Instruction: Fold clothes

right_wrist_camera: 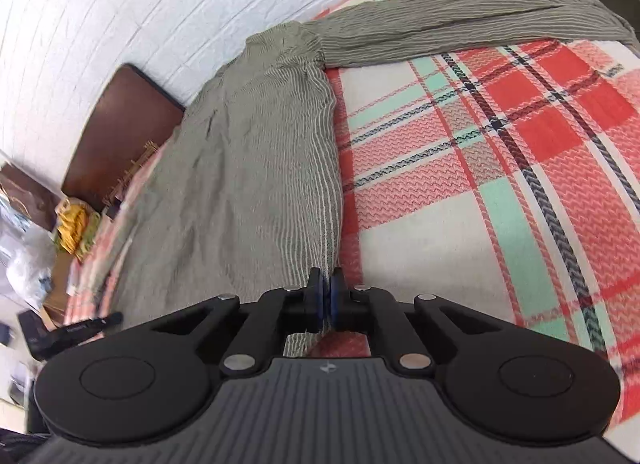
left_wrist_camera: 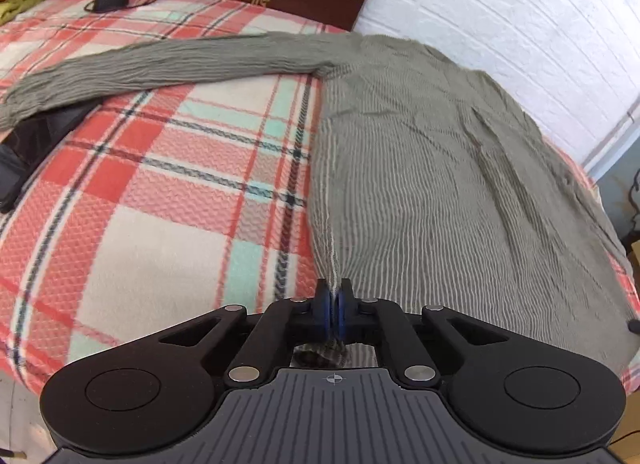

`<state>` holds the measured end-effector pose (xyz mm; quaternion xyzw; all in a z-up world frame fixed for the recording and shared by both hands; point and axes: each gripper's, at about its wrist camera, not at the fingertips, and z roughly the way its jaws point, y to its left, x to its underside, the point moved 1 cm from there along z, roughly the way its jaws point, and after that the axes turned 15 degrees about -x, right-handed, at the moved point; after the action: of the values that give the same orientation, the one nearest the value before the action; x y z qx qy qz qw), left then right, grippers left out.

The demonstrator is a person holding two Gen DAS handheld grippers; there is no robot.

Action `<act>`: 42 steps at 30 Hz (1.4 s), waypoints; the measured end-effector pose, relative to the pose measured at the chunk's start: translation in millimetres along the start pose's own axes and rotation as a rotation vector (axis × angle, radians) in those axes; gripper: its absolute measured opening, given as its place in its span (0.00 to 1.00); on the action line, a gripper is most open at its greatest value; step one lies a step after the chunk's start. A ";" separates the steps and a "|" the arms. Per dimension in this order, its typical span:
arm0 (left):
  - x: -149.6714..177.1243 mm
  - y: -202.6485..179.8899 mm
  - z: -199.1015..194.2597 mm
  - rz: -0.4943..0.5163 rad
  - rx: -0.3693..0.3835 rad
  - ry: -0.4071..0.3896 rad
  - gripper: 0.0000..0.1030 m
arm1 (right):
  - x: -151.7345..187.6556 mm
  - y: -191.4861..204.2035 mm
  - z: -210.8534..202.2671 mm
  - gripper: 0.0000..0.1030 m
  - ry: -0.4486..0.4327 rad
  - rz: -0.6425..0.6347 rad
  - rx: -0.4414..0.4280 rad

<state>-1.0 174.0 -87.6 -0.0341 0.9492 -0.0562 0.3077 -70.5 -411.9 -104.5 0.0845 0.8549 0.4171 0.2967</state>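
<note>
Lying flat on the plaid blanket (left_wrist_camera: 160,192), the striped green shirt (left_wrist_camera: 420,168) stretches lengthwise away from both grippers, one sleeve (left_wrist_camera: 160,64) flung sideways at the far end. Its near hem is pinched by the left gripper (left_wrist_camera: 334,304) and the right gripper (right_wrist_camera: 326,296), each clamped together on fabric. No legible writing is seen.
</note>
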 end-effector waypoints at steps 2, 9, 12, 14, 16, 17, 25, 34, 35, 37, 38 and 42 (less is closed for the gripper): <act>1.3 6.6 -3.6 -0.013 0.014 -0.001 0.00 | 2.9 3.7 -4.4 0.03 0.011 -0.002 0.016; 5.5 11.7 -5.9 0.008 0.011 -0.001 0.00 | 9.7 -5.8 8.3 0.03 0.056 0.010 0.082; 6.3 14.5 -7.4 0.011 0.011 -0.002 0.00 | 9.9 -6.6 6.1 0.04 0.046 0.006 0.078; 7.6 18.2 -6.0 0.001 -0.006 0.006 0.26 | 11.0 -4.7 5.8 0.06 0.050 -0.010 0.079; 11.2 23.0 -6.2 -0.009 -0.029 0.016 0.36 | 12.2 -1.9 2.7 0.11 0.041 -0.022 0.090; 13.6 25.6 -9.0 -0.014 -0.026 0.021 0.45 | 13.0 -0.2 -1.1 0.19 0.030 -0.028 0.102; 29.1 5.7 -53.7 0.011 0.068 -0.015 0.59 | 27.6 47.2 -22.7 0.34 -0.056 -0.154 0.087; 62.0 -95.8 -63.1 0.419 0.193 -0.046 0.67 | 61.4 108.1 46.2 0.40 0.187 -0.361 -0.072; 64.7 -100.5 -60.4 0.435 0.189 -0.048 0.67 | 65.5 111.6 51.5 0.40 0.207 -0.374 -0.086; 66.7 -108.9 -52.5 0.449 0.182 -0.043 0.68 | 69.9 116.3 61.5 0.40 0.237 -0.403 -0.096; 66.7 -112.6 -48.4 0.450 0.186 -0.045 0.69 | 70.5 118.8 67.1 0.40 0.246 -0.430 -0.089; 63.9 -127.6 -34.2 0.494 0.192 -0.076 0.76 | 72.8 129.0 89.4 0.55 0.282 -0.538 -0.062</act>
<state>-68.9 44.1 -80.9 0.2256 0.9068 -0.0678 0.3495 -91.0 -241.8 -80.4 -0.2128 0.8663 0.3569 0.2773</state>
